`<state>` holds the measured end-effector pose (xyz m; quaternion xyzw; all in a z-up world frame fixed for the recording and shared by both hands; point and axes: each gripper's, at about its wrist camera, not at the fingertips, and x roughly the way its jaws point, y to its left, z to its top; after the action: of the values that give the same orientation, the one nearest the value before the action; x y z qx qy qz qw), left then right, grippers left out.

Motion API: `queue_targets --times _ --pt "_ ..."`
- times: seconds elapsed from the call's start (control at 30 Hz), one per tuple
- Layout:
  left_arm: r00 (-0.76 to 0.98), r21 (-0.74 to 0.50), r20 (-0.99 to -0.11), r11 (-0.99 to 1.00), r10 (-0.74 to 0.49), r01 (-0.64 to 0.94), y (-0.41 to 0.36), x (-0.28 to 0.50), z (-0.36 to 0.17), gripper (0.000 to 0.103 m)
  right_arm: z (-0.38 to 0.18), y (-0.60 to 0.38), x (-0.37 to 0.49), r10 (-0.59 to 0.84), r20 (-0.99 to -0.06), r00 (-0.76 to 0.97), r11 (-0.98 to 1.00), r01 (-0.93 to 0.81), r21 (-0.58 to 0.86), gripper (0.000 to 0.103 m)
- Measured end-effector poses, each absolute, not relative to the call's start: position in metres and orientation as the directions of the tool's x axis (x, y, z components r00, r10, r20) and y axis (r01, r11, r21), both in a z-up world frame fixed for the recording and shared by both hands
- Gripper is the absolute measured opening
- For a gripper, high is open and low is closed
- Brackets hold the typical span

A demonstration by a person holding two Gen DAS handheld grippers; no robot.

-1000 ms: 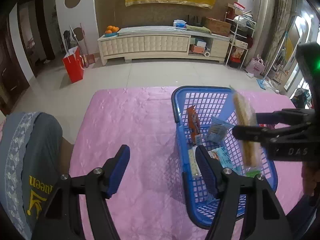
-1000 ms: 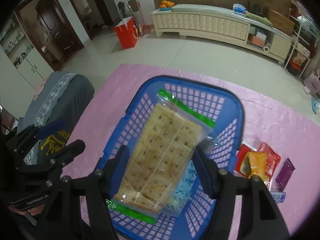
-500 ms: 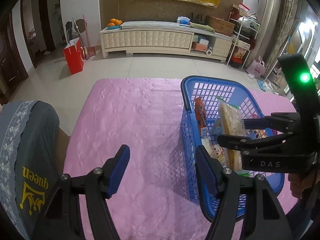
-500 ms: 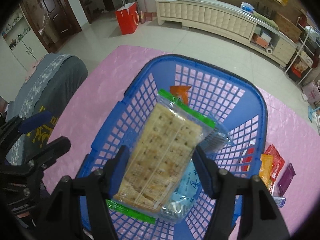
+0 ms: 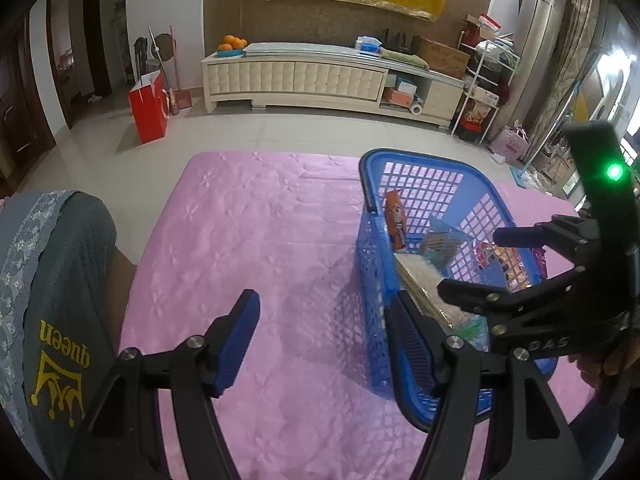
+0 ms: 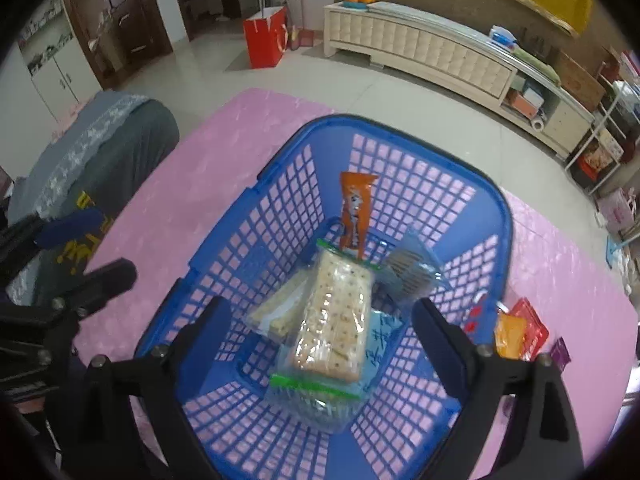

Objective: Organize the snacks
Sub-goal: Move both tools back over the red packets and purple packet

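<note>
A blue plastic basket stands on the pink tablecloth. A clear pack of crackers with green ends lies loose inside it, on top of other packets, beside an upright orange packet. My right gripper is open and empty, just above the basket; the pack lies below its spread fingers. My left gripper is open and empty over the cloth, its right finger by the basket's left wall. The right gripper also shows in the left wrist view.
Several loose snack packets, red, orange and purple, lie on the cloth right of the basket. A grey cushion with yellow print sits at the table's left edge. Beyond the table are tiled floor, a red bag and a white cabinet.
My right gripper has opened and let go of the cracker pack, which has dropped flat into the basket. The left gripper has stayed open over the cloth.
</note>
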<state>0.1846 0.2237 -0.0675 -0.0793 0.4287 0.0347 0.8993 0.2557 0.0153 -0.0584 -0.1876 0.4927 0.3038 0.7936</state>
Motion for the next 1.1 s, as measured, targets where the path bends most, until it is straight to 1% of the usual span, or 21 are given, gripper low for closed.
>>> queue_targets --times 0.17,0.4,0.7,0.77,0.8,1.1 --pt "0.637 -0.098 -0.771 0.989 -0.006 -0.108 0.206 0.179 -0.058 0.066 -0.043 -0.003 0.247 0.308 -0.880 0.361 0.755 -0.655 -0.005 0.094" --pt "0.657 -0.070 -0.753 0.996 -0.013 -0.061 0.175 0.173 -0.038 0.066 -0.018 -0.047 0.239 0.348 -0.847 0.402 0.782 -0.623 0.025 0.094" --pt "0.686 -0.022 -0.727 0.999 -0.040 0.035 0.107 0.176 -0.014 0.066 0.009 -0.124 0.233 0.364 -0.806 0.466 0.832 -0.552 0.056 0.094" --pt "0.687 -0.012 -0.725 0.998 -0.048 0.057 0.092 0.179 -0.012 0.079 0.011 -0.140 0.232 0.360 -0.800 0.480 0.842 -0.537 0.057 0.094" --pt "0.693 -0.004 -0.719 0.997 -0.055 0.076 0.079 0.181 -0.011 0.080 0.011 -0.147 0.232 0.357 -0.798 0.485 0.846 -0.530 0.056 0.094" --pt "0.664 0.038 -0.741 0.981 -0.101 0.191 -0.006 0.204 -0.022 0.081 0.006 -0.217 0.241 0.310 -0.792 0.525 0.891 -0.450 0.050 0.094"
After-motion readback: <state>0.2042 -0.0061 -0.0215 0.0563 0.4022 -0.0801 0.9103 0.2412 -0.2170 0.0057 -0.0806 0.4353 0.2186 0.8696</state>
